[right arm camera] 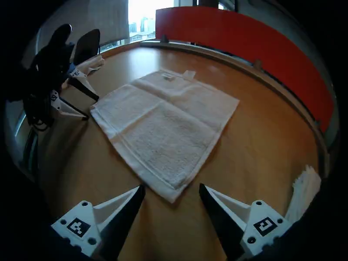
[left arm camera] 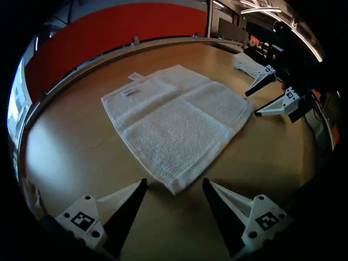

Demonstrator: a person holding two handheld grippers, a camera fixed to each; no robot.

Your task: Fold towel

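My left gripper (left arm camera: 174, 179) was low over the counter (left arm camera: 74, 143) with its fingers apart. The nearest corner of the towel (left arm camera: 178, 122) pointed straight at me and lay just between the two tips, not clamped. The towel was spread flat in the middle of the counter, turned like a diamond, so no side was square to me. From this corner one edge ran forward and to the right, up to the next corner. There my right gripper (left arm camera: 251, 104) stood, also with its fingers apart around that corner. So each gripper had one end of the same edge, equally near. The small label (left arm camera: 135, 76) marked the opposite side. I judged that the fold must carry our edge across toward it.
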